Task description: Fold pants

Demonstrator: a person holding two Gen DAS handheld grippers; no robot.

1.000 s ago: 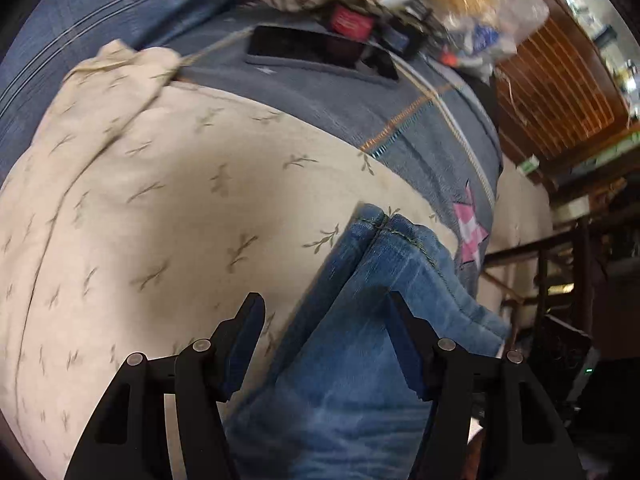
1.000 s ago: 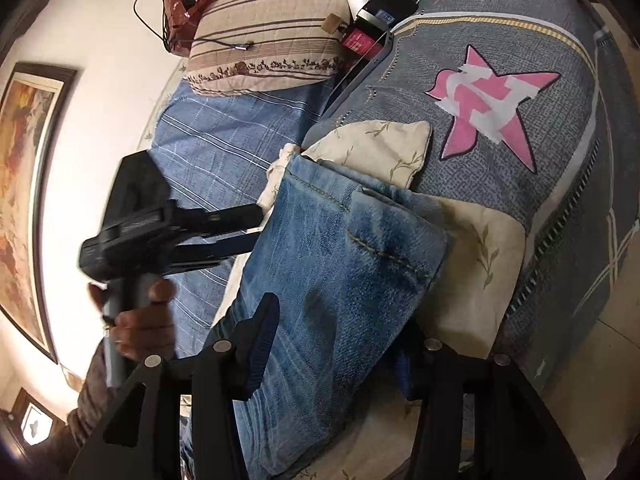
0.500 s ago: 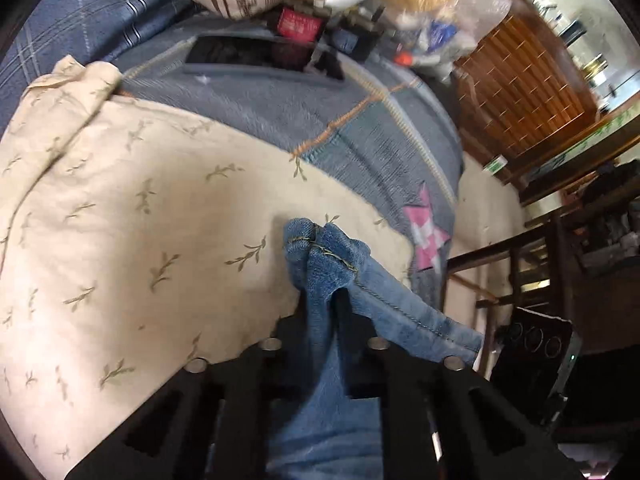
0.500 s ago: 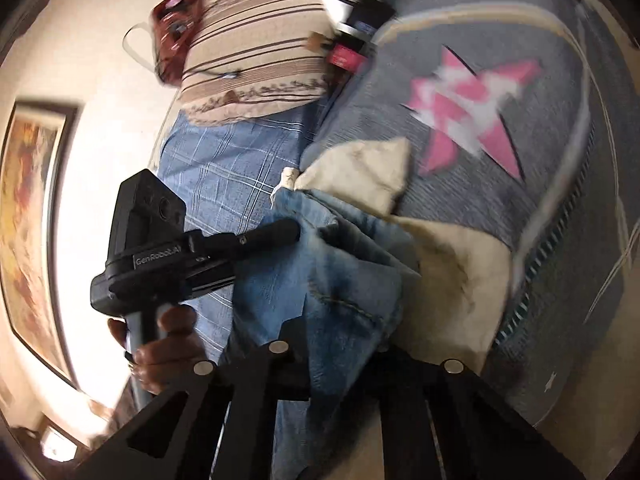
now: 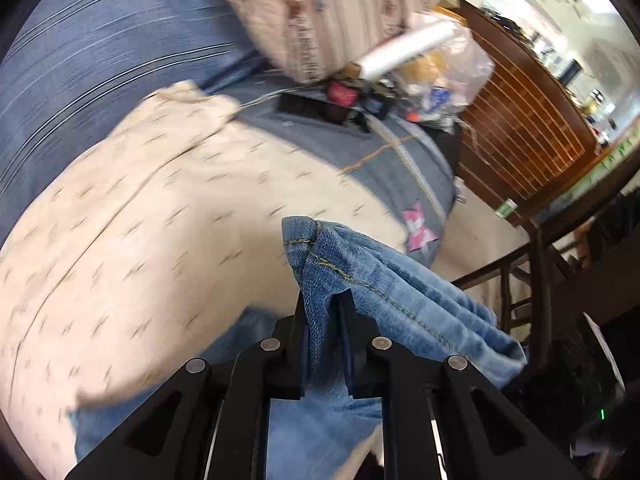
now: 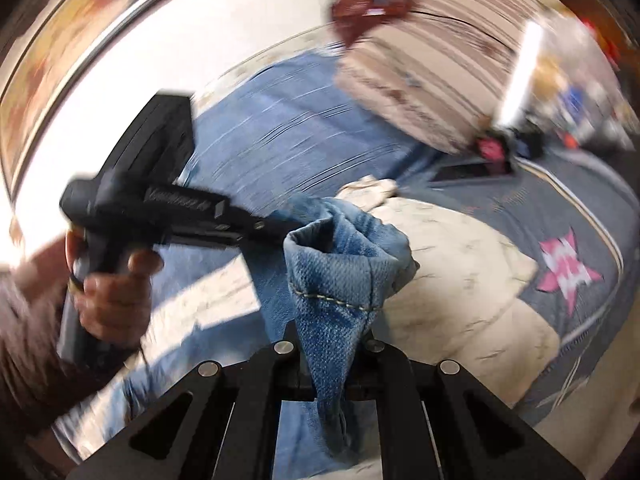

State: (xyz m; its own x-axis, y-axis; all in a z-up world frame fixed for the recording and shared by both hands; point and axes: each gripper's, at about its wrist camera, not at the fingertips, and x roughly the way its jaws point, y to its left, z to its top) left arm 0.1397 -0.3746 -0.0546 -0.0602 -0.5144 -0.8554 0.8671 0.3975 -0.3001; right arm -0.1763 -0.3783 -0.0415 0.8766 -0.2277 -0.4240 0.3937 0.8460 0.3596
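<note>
The blue denim pants [image 5: 384, 280] hang bunched between both grippers above a cream leaf-print cloth [image 5: 140, 220] on the bed. My left gripper [image 5: 324, 312] is shut on one hem corner of the pants. My right gripper [image 6: 334, 340] is shut on the other hem corner of the pants [image 6: 336, 280], which stands up in a fold above its fingers. In the right wrist view the left gripper [image 6: 256, 226] and the hand holding it appear to the left, its tip buried in the denim. More denim lies below the grippers.
A striped pillow [image 5: 320, 12] lies at the head of the bed with small boxes, a white tube and plastic bags beside it. The grey quilt with a pink star [image 6: 566, 268] covers the bed's right side. A wooden slatted rail [image 5: 528, 128] and a dark frame stand beyond the bed edge.
Both grippers went from open around the hem to shut on it, then lifted it off the cream cloth. The views have swung towards the pillow, with motion blur now.
</note>
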